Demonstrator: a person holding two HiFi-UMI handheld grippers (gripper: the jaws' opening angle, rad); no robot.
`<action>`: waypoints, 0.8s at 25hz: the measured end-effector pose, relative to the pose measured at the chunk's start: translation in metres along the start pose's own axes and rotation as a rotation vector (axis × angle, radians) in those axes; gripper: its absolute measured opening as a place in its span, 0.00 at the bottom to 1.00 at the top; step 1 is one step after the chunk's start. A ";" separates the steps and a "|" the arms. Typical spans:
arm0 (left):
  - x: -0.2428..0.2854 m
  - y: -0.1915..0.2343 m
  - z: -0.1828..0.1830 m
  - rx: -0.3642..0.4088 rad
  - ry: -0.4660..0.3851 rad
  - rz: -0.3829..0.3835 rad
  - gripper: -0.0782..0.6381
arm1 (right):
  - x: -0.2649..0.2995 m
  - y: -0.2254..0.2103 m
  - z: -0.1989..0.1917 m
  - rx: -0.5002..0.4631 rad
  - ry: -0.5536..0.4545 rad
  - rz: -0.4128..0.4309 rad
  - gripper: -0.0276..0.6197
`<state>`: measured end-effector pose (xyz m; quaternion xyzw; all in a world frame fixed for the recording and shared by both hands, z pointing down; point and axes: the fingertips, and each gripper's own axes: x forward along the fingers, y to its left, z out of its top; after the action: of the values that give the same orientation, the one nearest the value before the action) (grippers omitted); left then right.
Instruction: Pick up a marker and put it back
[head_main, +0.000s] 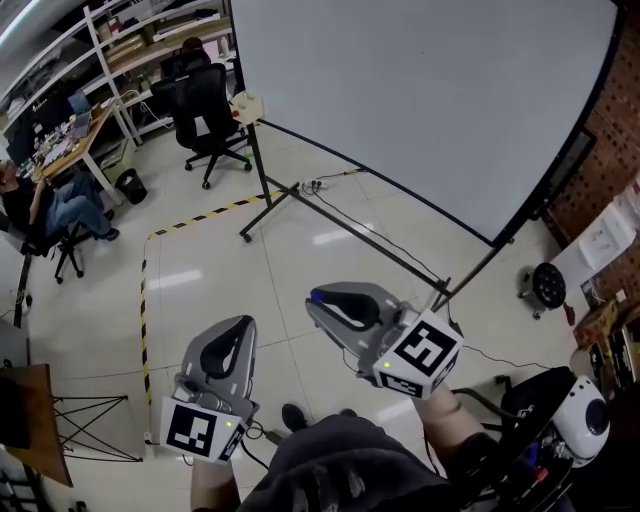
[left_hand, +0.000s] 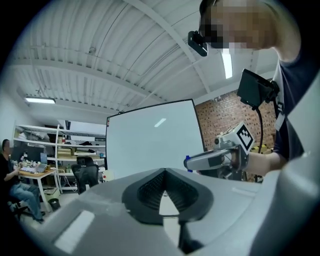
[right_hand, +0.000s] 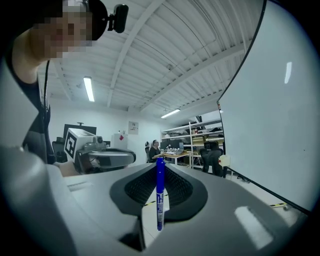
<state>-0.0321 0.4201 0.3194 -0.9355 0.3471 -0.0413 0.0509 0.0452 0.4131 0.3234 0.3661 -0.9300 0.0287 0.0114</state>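
Observation:
My right gripper (head_main: 322, 300) is shut on a blue marker (right_hand: 160, 192), which stands upright between its jaws. In the head view only the marker's blue end (head_main: 317, 296) peeks out at the jaw tips. The left gripper view shows the right gripper (left_hand: 212, 160) from the side, in front of the brick wall. My left gripper (head_main: 236, 338) hangs lower left of it over the floor, its jaws closed tip to tip with nothing between them. The large whiteboard (head_main: 420, 90) stands ahead on a black stand.
A small beige box (head_main: 246, 105) sits at the whiteboard's left corner. The stand's black legs (head_main: 270, 205) spread over the floor by a power strip (head_main: 315, 185). An office chair (head_main: 205, 105), desks and a seated person (head_main: 40, 205) are far left. Yellow-black tape (head_main: 143, 320) marks the floor.

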 end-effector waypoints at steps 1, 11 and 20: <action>-0.001 0.000 0.000 -0.007 -0.005 0.003 0.11 | -0.001 0.000 -0.001 0.002 0.001 0.002 0.11; 0.013 -0.013 0.001 -0.041 -0.009 0.012 0.11 | -0.029 -0.008 -0.001 0.006 -0.034 0.014 0.11; 0.016 -0.026 0.001 -0.018 0.019 0.005 0.11 | -0.046 -0.006 -0.010 0.044 -0.040 0.014 0.11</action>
<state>-0.0031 0.4298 0.3223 -0.9347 0.3501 -0.0470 0.0395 0.0832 0.4407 0.3322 0.3603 -0.9318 0.0418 -0.0155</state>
